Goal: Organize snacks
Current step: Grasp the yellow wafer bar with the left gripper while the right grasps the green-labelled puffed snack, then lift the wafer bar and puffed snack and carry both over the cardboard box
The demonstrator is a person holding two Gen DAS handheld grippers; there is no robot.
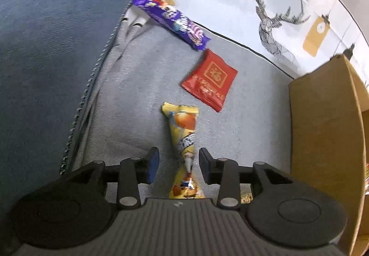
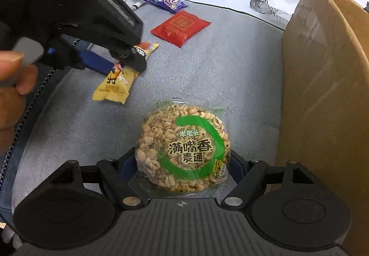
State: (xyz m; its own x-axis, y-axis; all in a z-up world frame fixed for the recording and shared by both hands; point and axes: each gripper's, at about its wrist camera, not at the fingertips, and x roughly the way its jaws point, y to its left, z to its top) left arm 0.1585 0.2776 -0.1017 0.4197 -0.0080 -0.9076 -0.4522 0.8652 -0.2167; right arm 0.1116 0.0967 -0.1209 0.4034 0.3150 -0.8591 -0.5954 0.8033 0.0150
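Straddling yellow snack packet (image 1: 184, 138) at lower centre, left gripper (image 1: 179, 164) apart, untouching; right gripper (image 2: 182, 163) apart around puffed-grain cake (image 2: 183, 148), contact unclear. Light, crinkly, slippery, crushable; best pinched mid-body, gently.

- cardboard box (image 2: 322, 94) walls off the right side
- bare grey cushion (image 2: 207, 66) lies free between the red packet (image 2: 181, 27) and the round puffed-grain cake (image 2: 184, 149)
- left gripper (image 2: 124, 64) crowds the left

Round puffed-grain cake (image 2: 183, 149) sits between the right gripper's (image 2: 183, 163) jaws.
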